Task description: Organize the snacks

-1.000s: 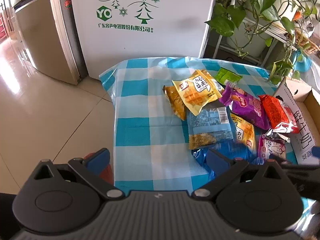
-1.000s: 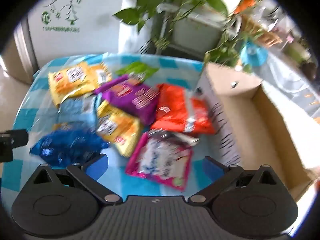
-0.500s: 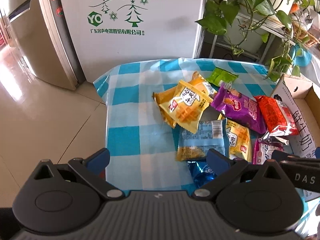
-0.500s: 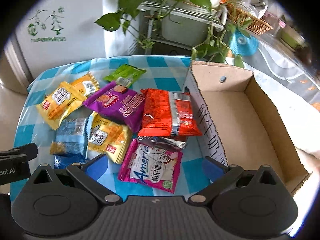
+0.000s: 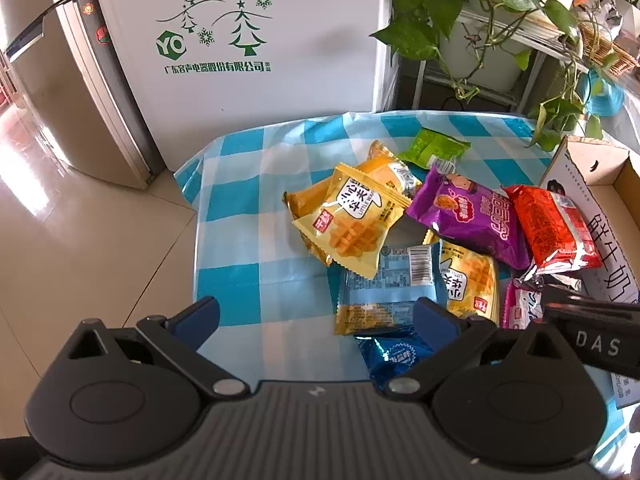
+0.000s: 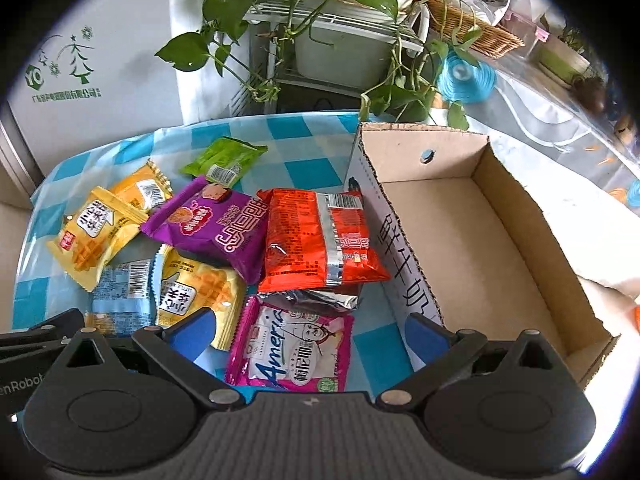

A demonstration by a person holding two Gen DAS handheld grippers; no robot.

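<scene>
Below the right gripper (image 6: 308,330), a pink packet (image 6: 296,344).
Fingers spread wide, empty; packet's length runs forward between them, cardboard box (image 6: 532,216) alongside; left gripper (image 5: 316,314) wide too.

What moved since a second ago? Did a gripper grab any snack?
Both grippers, left and right, pulled back and steadied, so more of the pile shows. Nothing was grabbed; both remain open and empty. The snacks stayed put, and the box is still empty.
</scene>
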